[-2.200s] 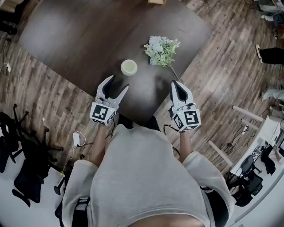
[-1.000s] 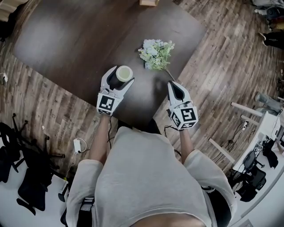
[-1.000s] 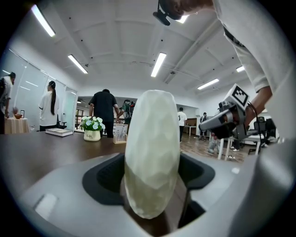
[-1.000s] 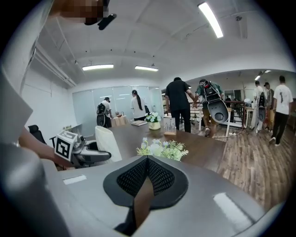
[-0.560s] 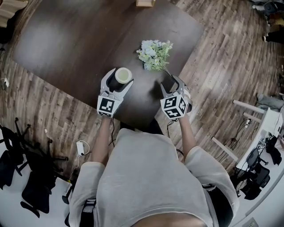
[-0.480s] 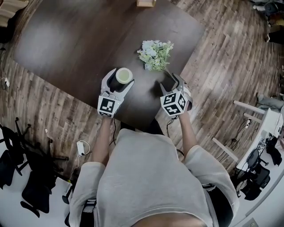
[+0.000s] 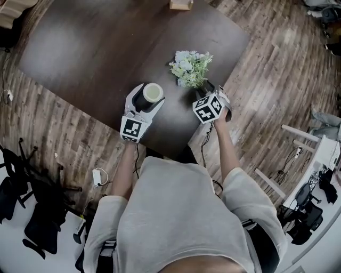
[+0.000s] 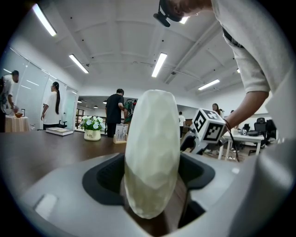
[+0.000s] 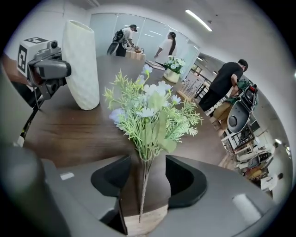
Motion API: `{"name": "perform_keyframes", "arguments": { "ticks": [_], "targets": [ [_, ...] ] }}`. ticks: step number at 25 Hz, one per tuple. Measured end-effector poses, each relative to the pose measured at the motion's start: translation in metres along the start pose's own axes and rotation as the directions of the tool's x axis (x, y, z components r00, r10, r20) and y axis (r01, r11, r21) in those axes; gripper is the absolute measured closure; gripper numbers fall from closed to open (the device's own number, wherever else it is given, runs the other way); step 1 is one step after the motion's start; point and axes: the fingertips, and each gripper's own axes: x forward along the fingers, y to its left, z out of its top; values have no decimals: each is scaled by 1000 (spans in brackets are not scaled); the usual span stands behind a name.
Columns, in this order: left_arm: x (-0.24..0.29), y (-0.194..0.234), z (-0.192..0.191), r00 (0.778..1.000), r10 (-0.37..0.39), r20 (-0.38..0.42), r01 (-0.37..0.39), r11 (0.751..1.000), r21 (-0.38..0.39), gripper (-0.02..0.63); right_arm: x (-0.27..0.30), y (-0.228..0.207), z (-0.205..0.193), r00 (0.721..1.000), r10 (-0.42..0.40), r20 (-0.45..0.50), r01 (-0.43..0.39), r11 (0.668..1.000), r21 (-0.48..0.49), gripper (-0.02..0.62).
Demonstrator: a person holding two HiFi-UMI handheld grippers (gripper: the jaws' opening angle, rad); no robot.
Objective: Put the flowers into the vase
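A pale ribbed vase (image 7: 153, 91) stands upright on the dark table (image 7: 96, 42), and my left gripper (image 7: 148, 96) is shut on its body. In the left gripper view the vase (image 8: 151, 152) fills the gap between the jaws. A bunch of white and blue flowers with green sprigs (image 7: 191, 66) lies on the table to the right of it. My right gripper (image 7: 204, 95) points steeply down over the thin stem (image 9: 144, 185). Its jaws are closing with the stem between them, and the pads stand clear of it on both sides. In the right gripper view the vase (image 9: 81, 65) is at the upper left.
The stem end lies at the table's near right edge, over the wood floor (image 7: 266, 80). A small box (image 7: 181, 4) sits at the far edge. A potted flower arrangement (image 9: 173, 65) stands farther back. Black chairs (image 7: 21, 213) stand at the left. People stand in the background.
The left gripper moved forward around the vase and has stayed there. The right gripper rolled, tipped downward and came down over the flower stem with its jaws opened.
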Motion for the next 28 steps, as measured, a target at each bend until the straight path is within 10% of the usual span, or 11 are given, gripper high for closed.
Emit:
{"name": "perform_keyframes", "arguments": {
  "ticks": [28],
  "targets": [
    [-2, -3, -3, 1000, -14, -11, 14, 1000, -2, 252, 33, -10, 4, 995, 62, -73, -60, 997, 41, 554]
  ]
}}
